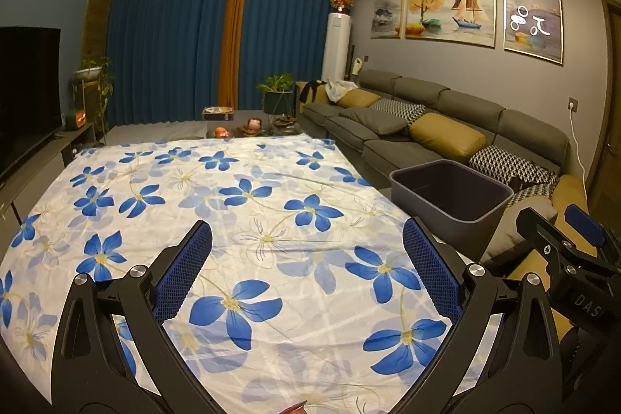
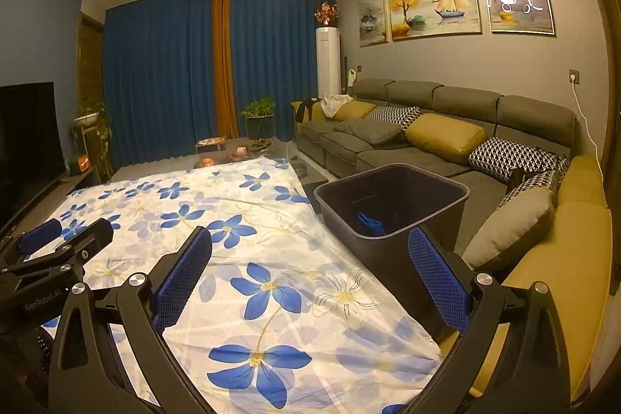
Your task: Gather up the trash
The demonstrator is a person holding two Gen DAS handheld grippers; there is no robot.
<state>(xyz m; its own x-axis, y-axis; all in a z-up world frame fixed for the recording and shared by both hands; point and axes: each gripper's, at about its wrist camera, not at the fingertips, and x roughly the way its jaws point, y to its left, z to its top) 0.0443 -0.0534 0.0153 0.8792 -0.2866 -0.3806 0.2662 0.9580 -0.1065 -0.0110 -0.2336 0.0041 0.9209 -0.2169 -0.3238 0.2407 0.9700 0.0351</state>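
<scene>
A dark grey trash bin (image 2: 392, 204) stands at the right edge of the table, whose white cloth with blue flowers (image 2: 271, 258) covers it. Something blue and crumpled (image 2: 368, 224) lies inside the bin. My right gripper (image 2: 310, 278) hovers open over the cloth, just in front of the bin, with nothing between its fingers. My left gripper (image 1: 310, 258) is open over the middle of the cloth, also holding nothing. In the left wrist view the bin (image 1: 450, 196) sits ahead to the right. No loose trash shows on the cloth.
A long grey sofa (image 2: 407, 146) with yellow and patterned cushions runs along the right wall, close behind the bin. A TV (image 1: 27, 96) on a low cabinet lines the left side. Plants and small items stand beyond the table's far end. A small reddish tip (image 1: 295, 408) pokes in at the bottom edge.
</scene>
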